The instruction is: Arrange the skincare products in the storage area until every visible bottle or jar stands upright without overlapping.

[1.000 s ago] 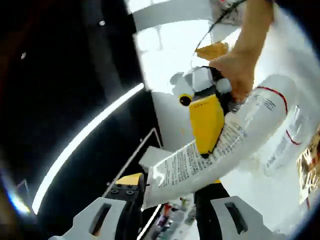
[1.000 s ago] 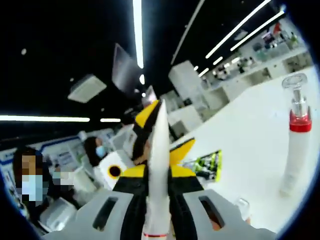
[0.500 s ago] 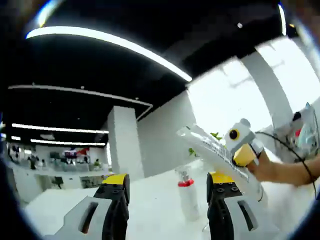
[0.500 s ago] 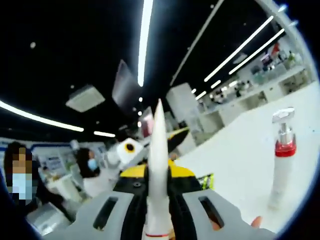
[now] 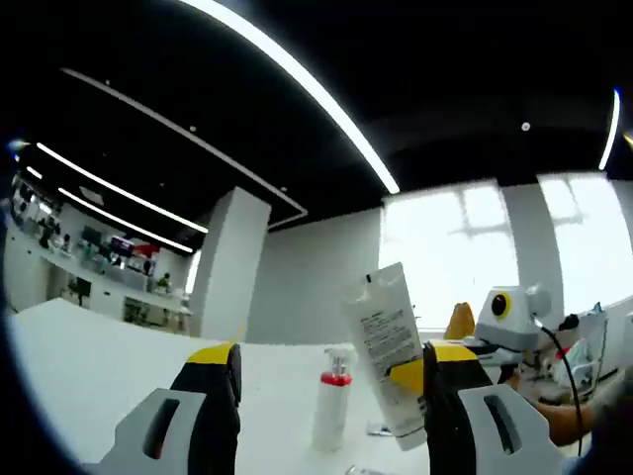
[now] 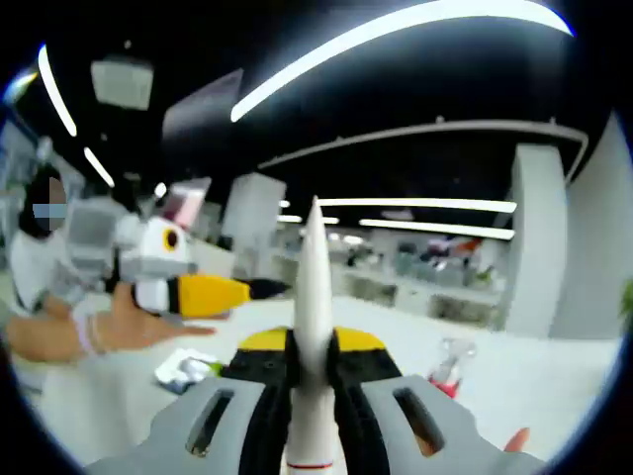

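In the left gripper view the left gripper (image 5: 326, 381) stood with its jaws apart and nothing between them, over a broad bare stretch of the white table (image 5: 69, 346) that ran off open to the left. Between the jaws, farther out, a pump bottle with a red collar (image 5: 331, 411) stood upright on the table, just beside the white tube (image 5: 388, 361), which hung tilted with its flat crimped end upward, clamped low down by the right gripper (image 5: 410, 381) reaching in from the right. In the right gripper view that gripper (image 6: 314, 371) was clamped on the white tube (image 6: 315, 297), seen edge-on as a narrow blade rising from between the jaws; the pump bottle (image 6: 447, 366) stood to the right on the table (image 6: 554, 386), and the left gripper (image 6: 213, 294) showed at the left in a person's hand (image 6: 129, 322). Compared with half a second before, the tube stood nearer upright beside the bottle rather than slanting across above it, and the left gripper's jaws stayed apart; a second before, they had held the tube's crimped end.
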Motion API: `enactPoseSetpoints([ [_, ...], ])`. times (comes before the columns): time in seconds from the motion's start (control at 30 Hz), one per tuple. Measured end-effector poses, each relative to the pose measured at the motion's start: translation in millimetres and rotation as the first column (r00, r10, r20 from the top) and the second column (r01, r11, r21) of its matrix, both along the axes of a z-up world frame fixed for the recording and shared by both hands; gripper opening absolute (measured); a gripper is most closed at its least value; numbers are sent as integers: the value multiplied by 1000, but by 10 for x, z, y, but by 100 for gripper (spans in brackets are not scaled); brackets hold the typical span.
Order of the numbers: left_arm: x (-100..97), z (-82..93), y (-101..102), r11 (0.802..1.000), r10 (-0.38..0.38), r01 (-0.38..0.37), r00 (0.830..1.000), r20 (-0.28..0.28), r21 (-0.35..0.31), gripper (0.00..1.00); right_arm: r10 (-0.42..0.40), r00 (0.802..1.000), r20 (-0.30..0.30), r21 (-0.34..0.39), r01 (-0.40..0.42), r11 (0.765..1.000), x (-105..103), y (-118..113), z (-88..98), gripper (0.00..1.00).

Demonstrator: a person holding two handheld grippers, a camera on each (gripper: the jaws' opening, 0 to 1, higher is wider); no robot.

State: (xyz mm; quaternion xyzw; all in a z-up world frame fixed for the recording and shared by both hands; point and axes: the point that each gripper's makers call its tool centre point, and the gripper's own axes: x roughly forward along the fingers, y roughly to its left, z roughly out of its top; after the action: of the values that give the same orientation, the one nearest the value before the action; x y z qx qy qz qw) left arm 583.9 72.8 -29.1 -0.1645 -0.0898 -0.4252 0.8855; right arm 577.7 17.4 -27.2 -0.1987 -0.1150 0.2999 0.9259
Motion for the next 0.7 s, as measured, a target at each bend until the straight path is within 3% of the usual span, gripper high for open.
enactPoseSetpoints([
  [0.03, -31, 5, -35, 999, -30, 30, 999, -17, -28, 78, -118, 981, 155, -136, 139, 981, 40, -19, 15, 12],
  [0.1, -80, 23, -83, 993, -81, 76, 996, -48, -88, 78, -195, 920, 339, -245, 286, 926, 9, 13, 29, 12],
  [0.13, -101, 32, -103, 986, -118, 109, 991, -70, -126, 78, -203, 894, 398, -268, 325, 907, -14, 35, 46, 12],
  [0.17, -117, 33, -121, 980, -145, 131, 986, -87, -153, 78, -204, 853, 481, -297, 378, 877, -63, 66, 63, 12],
  [0.2, -123, 37, -132, 972, -169, 148, 980, -104, -181, 78, -198, 823, 532, -311, 408, 858, -97, 97, 86, 12],
  [0.23, -123, 38, -141, 958, -208, 173, 969, -136, -228, 78, -172, 777, 605, -332, 443, 833, -158, 162, 108, 12],
  [0.27, -125, 53, -135, 946, -231, 186, 961, -149, -265, 78, -156, 761, 629, -346, 454, 821, -186, 212, 106, 12],
  [0.33, -140, 102, -95, 916, -271, 204, 949, -158, -346, 75, -164, 754, 636, -356, 475, 805, -202, 265, 79, 12],
  [0.43, -160, 120, -49, 904, -273, 193, 947, -168, -382, 68, -157, 700, 696, -371, 539, 756, -229, 295, 110, 12],
  [0.47, -147, 136, -33, 903, -270, 188, 948, -171, -385, 65, -143, 689, 710, -381, 547, 746, -239, 317, 103, 12],
  [0.53, -141, 133, -43, 908, -257, 174, 950, -177, -381, 60, -123, 689, 715, -398, 545, 738, -235, 354, 50, 13],
  [0.7, -55, -35, -123, 950, -192, 126, 958, -214, -287, 54, -103, 688, 718, -438, 562, 702, -155, 399, -56, 13],
])
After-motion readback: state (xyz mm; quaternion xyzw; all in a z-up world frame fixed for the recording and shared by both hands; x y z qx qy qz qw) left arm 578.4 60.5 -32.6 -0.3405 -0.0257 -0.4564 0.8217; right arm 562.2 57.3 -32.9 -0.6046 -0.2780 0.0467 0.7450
